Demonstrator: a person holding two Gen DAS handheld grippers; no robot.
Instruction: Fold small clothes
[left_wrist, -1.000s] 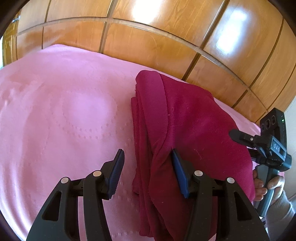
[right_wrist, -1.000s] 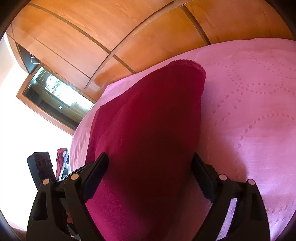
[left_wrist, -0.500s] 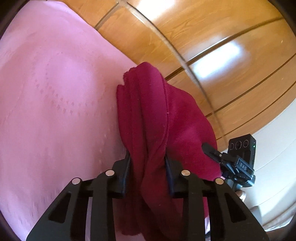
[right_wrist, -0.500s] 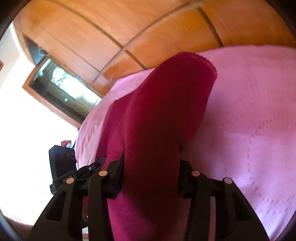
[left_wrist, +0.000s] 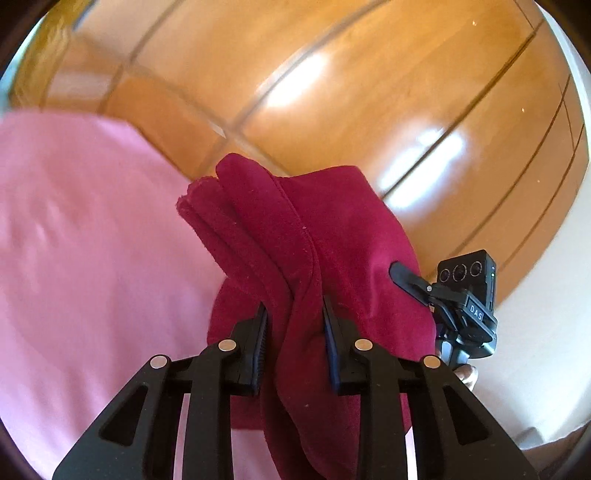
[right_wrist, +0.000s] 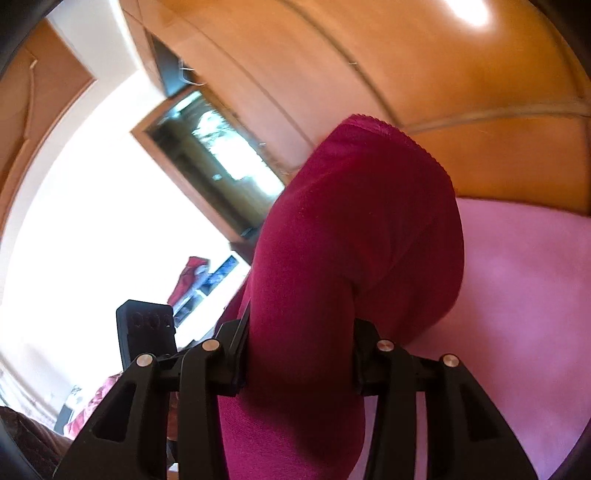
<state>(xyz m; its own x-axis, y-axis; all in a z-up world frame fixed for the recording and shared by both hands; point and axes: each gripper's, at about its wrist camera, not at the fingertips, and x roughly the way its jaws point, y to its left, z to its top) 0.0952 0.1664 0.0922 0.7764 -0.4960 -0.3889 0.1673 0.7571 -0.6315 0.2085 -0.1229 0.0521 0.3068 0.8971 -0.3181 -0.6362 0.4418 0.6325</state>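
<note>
my left gripper (left_wrist: 295, 332) is clenched on a bunched edge of the folded dark red garment (left_wrist: 314, 236), its jaws having just closed further on the cloth. my right gripper (right_wrist: 299, 343) pinches the same garment's other side. the garment hangs between them above the pink bedspread (left_wrist: 81, 240), in front of the wooden wardrobe panels (left_wrist: 369, 92).

Bright daylight, strong fisheye bending, some motion blur.

White glare patches shine on the glossy wooden panels (left_wrist: 332, 85), whose seams bow into curves toward the dark round rim. In the right wrist view the wall (right_wrist: 92, 206) beside the window (right_wrist: 218, 158) is blown out white, and the window frame smears. The pink bedspread (left_wrist: 85, 236) looks soft and blurred.
</note>
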